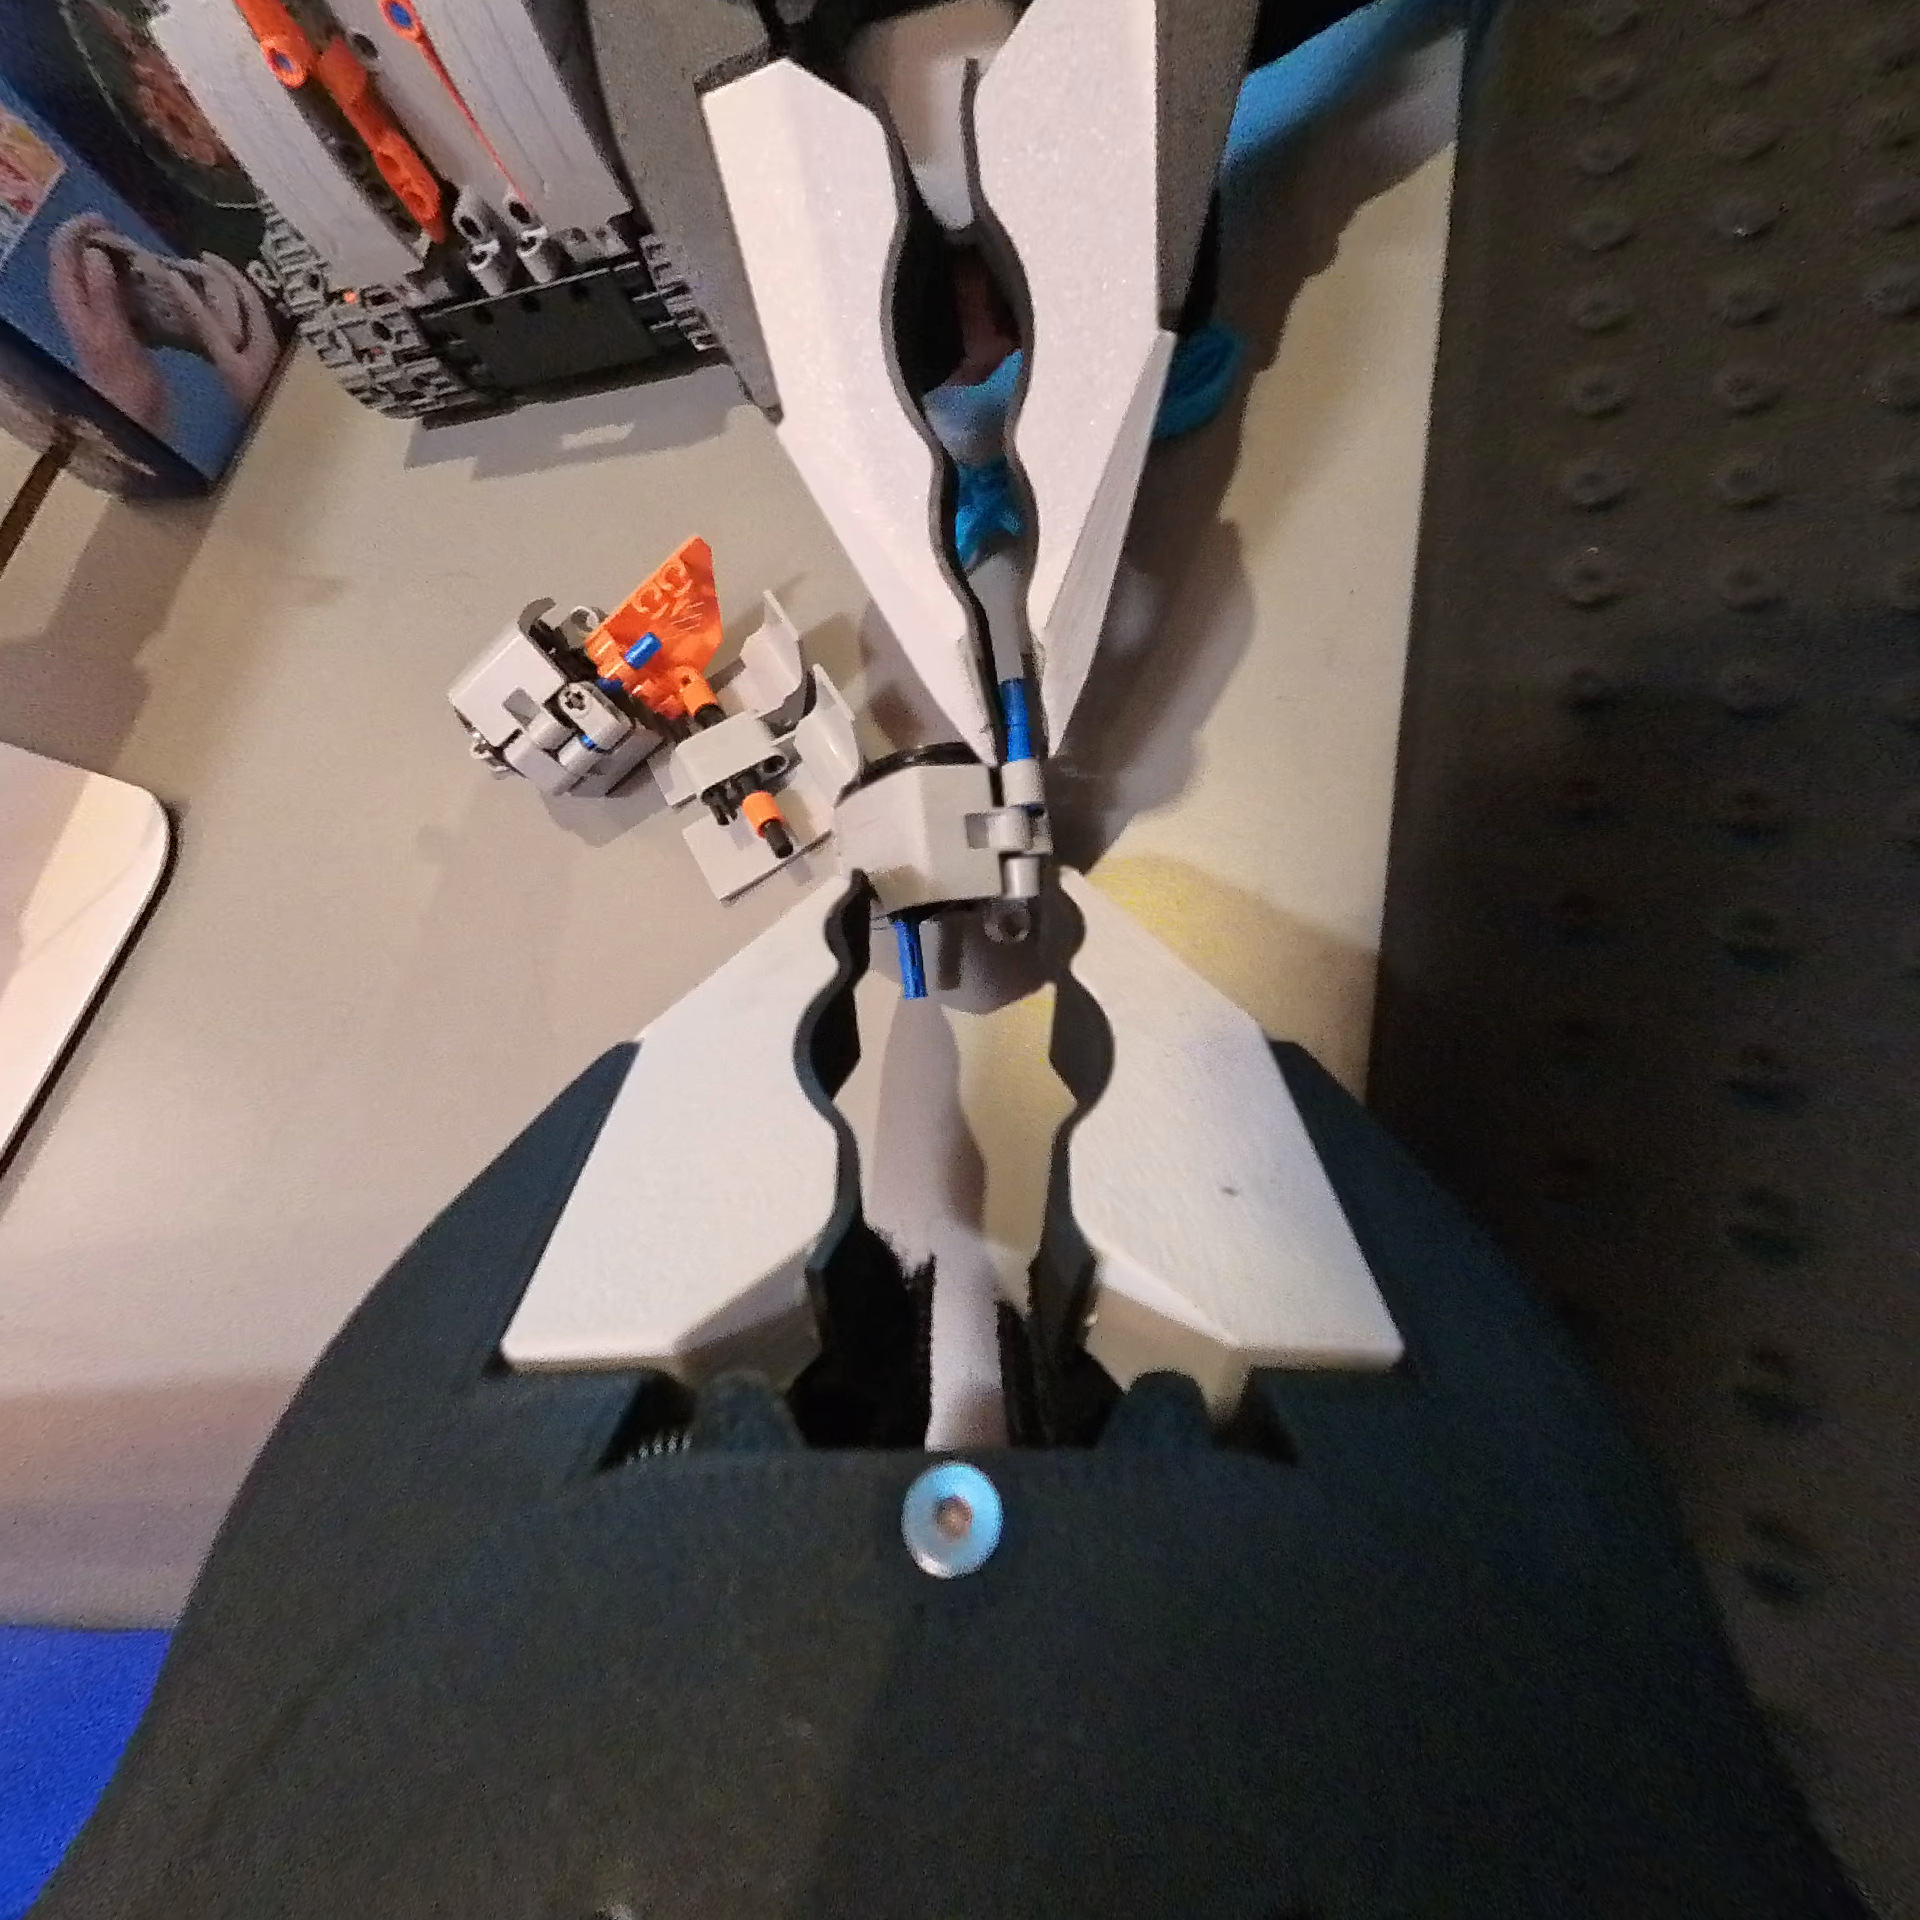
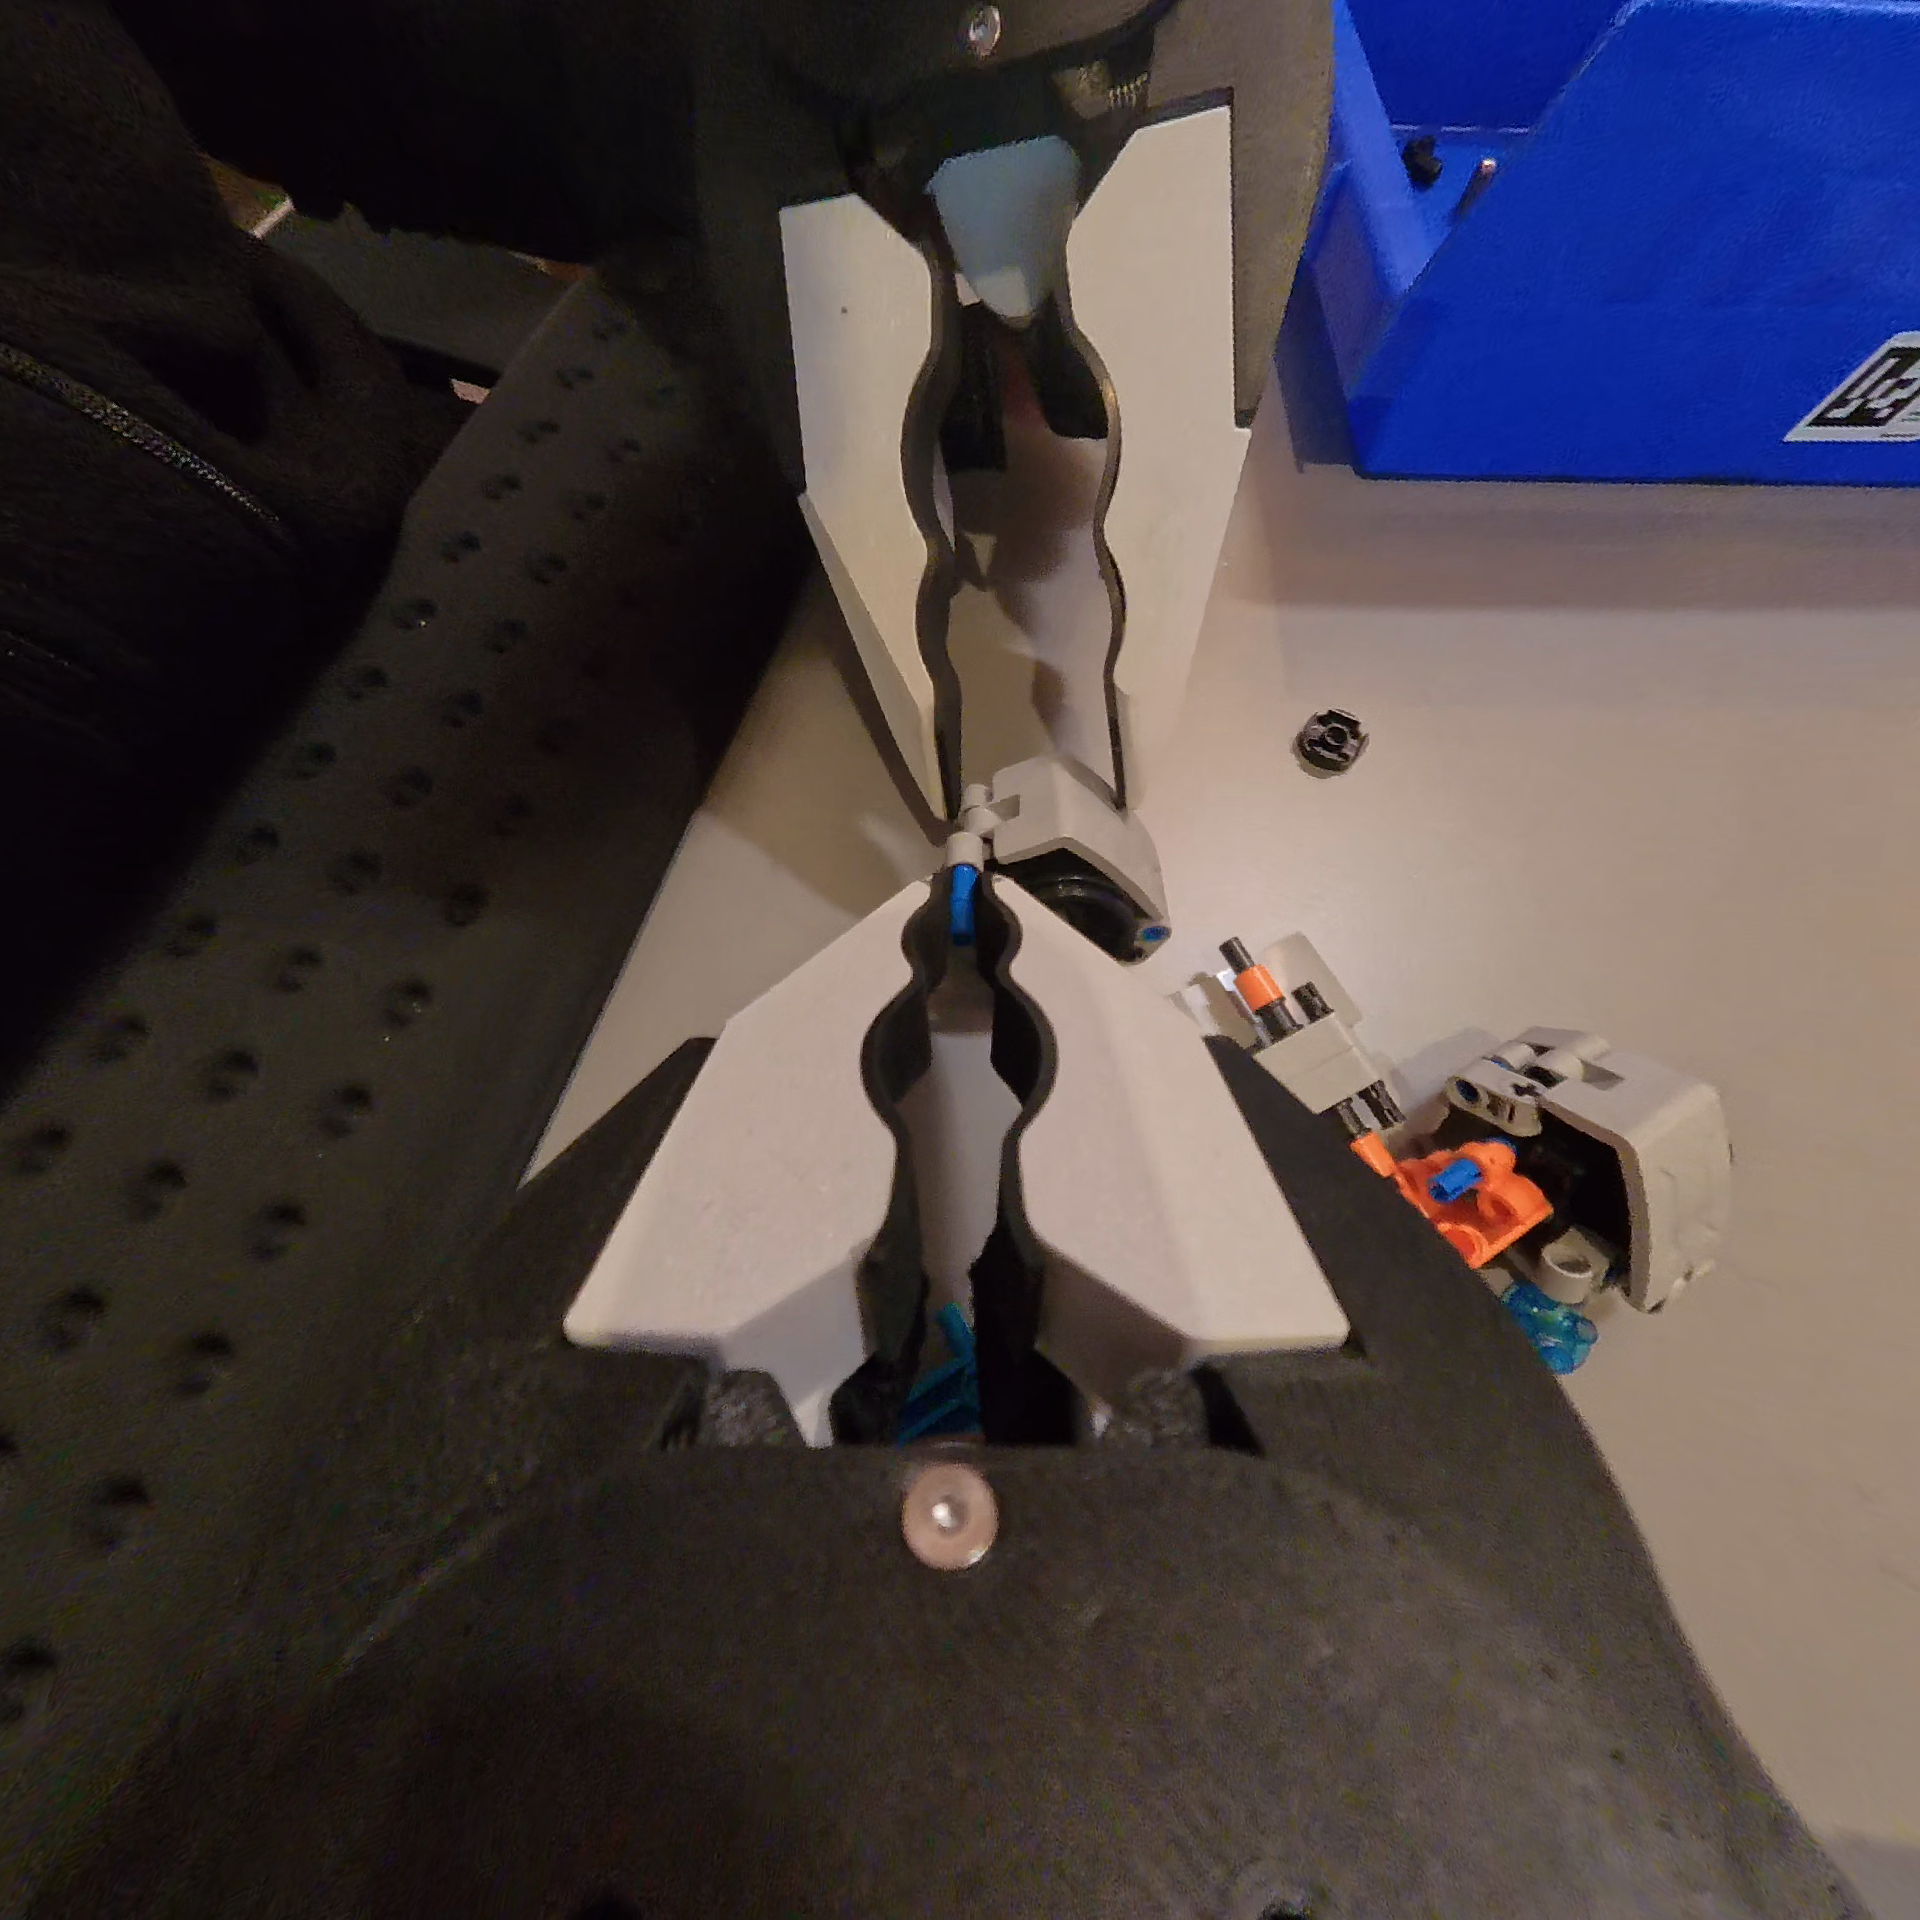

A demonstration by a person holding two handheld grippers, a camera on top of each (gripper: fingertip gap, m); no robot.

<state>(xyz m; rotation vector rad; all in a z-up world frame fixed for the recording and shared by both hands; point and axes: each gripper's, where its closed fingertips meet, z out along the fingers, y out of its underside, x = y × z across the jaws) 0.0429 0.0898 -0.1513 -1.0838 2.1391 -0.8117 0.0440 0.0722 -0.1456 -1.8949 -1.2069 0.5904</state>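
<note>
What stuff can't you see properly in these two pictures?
- Grey brick piece: its underside, hidden by the left gripper in the left wrist view.
- Tracked model: top cut off by the left wrist view's edge.
- Small black round part: too small to identify, right wrist view.

Each wrist camera looks forward and down along its own tongs, close over the beige worktop (image 1: 312, 1039). The two views face each other, sharing the small grey brick assembly (image 1: 935, 831) held between them
</note>
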